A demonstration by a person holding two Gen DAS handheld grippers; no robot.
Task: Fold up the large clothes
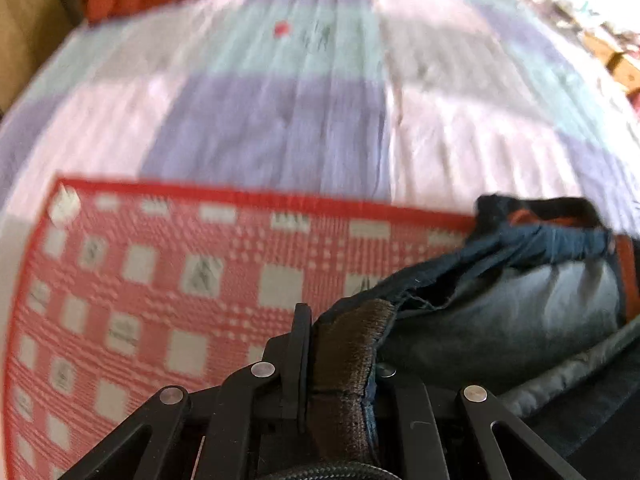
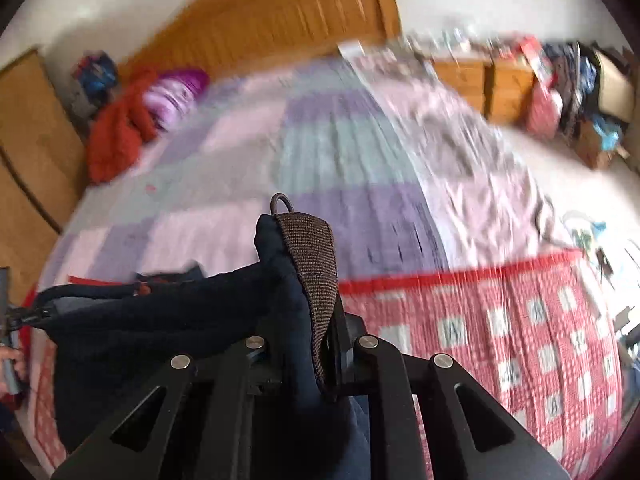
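A large dark navy jacket (image 1: 500, 312) with a grey lining and a brown ribbed band (image 1: 348, 360) hangs over a red-and-white checked mat (image 1: 160, 280) on the bed. My left gripper (image 1: 344, 324) is shut on the brown band, and its right finger is hidden by the cloth. In the right wrist view the jacket (image 2: 160, 320) stretches away to the left. My right gripper (image 2: 308, 304) is shut on another stretch of the brown ribbed band (image 2: 312, 264), which stands up between its jaws. Both views are blurred.
The bed has a pastel patchwork cover (image 2: 340, 140) and a wooden headboard (image 2: 280, 20). A red garment (image 2: 116, 140) and a purple striped one (image 2: 172, 92) lie near the headboard. Wooden nightstands (image 2: 480, 80) and piled clutter (image 2: 580, 88) stand to the right. A wooden cabinet (image 2: 32, 140) is at left.
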